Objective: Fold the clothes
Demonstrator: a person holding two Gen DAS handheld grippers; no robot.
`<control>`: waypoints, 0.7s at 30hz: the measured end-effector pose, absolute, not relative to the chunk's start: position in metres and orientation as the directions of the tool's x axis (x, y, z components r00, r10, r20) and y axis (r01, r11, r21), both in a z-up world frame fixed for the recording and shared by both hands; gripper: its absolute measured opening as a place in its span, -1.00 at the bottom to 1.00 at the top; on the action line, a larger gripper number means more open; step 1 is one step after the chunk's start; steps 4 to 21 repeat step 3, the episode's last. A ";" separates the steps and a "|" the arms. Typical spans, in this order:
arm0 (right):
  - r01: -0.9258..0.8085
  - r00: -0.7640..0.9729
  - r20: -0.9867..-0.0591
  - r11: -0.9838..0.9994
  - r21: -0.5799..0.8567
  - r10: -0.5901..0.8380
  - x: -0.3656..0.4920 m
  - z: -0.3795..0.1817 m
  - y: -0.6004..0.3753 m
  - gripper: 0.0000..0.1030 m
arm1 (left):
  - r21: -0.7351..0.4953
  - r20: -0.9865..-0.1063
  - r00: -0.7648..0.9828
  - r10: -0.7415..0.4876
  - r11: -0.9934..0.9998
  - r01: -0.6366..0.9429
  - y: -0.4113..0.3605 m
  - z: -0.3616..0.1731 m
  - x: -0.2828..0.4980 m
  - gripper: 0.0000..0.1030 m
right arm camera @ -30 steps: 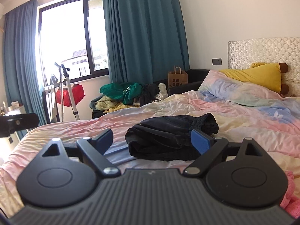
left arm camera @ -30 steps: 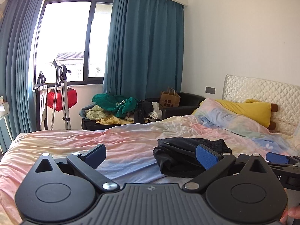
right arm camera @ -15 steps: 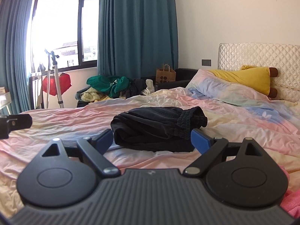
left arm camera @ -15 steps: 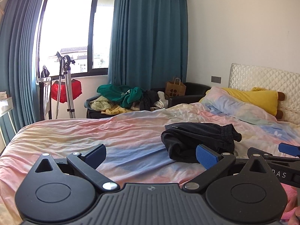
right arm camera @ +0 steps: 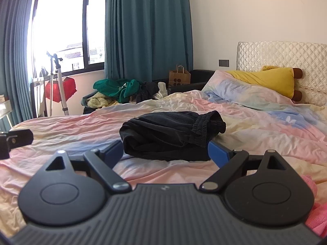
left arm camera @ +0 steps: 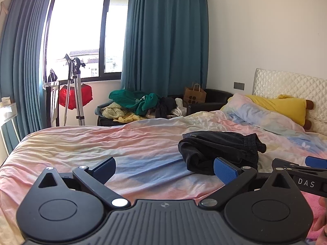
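A folded black garment with an elastic waistband [left arm camera: 220,149] lies on the pastel bedspread [left arm camera: 122,143]. It also shows in the right wrist view [right arm camera: 171,134], just beyond my right gripper [right arm camera: 165,155], which is open and empty. My left gripper [left arm camera: 165,169] is open and empty, to the left of the garment and short of it. The right gripper's fingertips [left arm camera: 315,162] show at the right edge of the left wrist view. A pink cloth [right arm camera: 314,214] lies at the lower right, partly hidden.
A yellow plush pillow [right arm camera: 265,81] leans on the quilted headboard [right arm camera: 286,55]. A dark sofa with piled clothes [left arm camera: 139,106] and a paper bag [left arm camera: 194,96] stands beyond the bed. A tripod [left arm camera: 75,89] stands by the window.
Both grippers have tilted and shifted, so the black garment sits higher and a little more to the right in both views. Both stay open.
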State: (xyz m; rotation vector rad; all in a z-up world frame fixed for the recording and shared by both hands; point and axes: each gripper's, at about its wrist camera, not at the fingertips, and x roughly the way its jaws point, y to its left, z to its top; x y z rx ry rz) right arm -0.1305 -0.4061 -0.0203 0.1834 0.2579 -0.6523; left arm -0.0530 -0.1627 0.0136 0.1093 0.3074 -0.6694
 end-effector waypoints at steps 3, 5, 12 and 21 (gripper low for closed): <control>0.621 0.764 -0.298 0.777 0.100 -0.572 -0.131 -0.020 -0.408 0.77 | -0.013 -0.322 0.736 -0.596 0.780 0.626 -0.160 0.014 -0.051 1.00; 0.621 0.764 -0.298 0.777 0.100 -0.572 -0.131 -0.020 -0.408 0.77 | -0.013 -0.322 0.736 -0.596 0.780 0.626 -0.160 0.014 -0.051 1.00; 0.621 0.764 -0.298 0.777 0.100 -0.572 -0.131 -0.020 -0.408 0.77 | -0.013 -0.322 0.736 -0.596 0.780 0.626 -0.160 0.014 -0.051 1.00; 0.621 0.764 -0.298 0.777 0.100 -0.572 -0.131 -0.020 -0.408 0.77 | -0.013 -0.322 0.736 -0.596 0.780 0.626 -0.160 0.014 -0.051 1.00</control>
